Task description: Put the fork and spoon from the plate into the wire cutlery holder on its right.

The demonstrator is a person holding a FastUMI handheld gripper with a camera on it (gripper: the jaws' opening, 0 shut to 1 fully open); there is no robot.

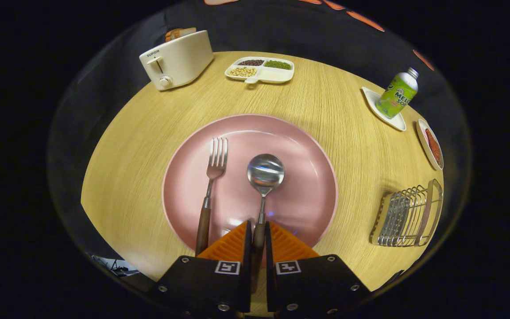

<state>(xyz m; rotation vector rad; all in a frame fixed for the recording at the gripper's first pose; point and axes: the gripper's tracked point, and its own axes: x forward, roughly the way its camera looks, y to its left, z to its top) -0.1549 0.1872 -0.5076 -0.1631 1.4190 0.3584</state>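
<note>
- Gripper (258, 237) fingers pinched on the spoon (264, 177) handle; bowl points straight ahead, resting on the pink plate (308, 141)
- Fork (210, 186) lies parallel just left of the spoon, handle over the near plate rim, untouched
- Wire cutlery holder (407, 217) sits right of the plate, well apart
- Judgement: next move is a lift and a carry rightward

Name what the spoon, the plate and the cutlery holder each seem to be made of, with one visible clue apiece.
Spoon: polished metal bowl, mirror glints; brown, likely wooden, handle between the gripper fingers. Plate: probably glazed ceramic, smooth pink sheen. Cutlery holder: shiny metal wire, thin parallel bars.
</note>
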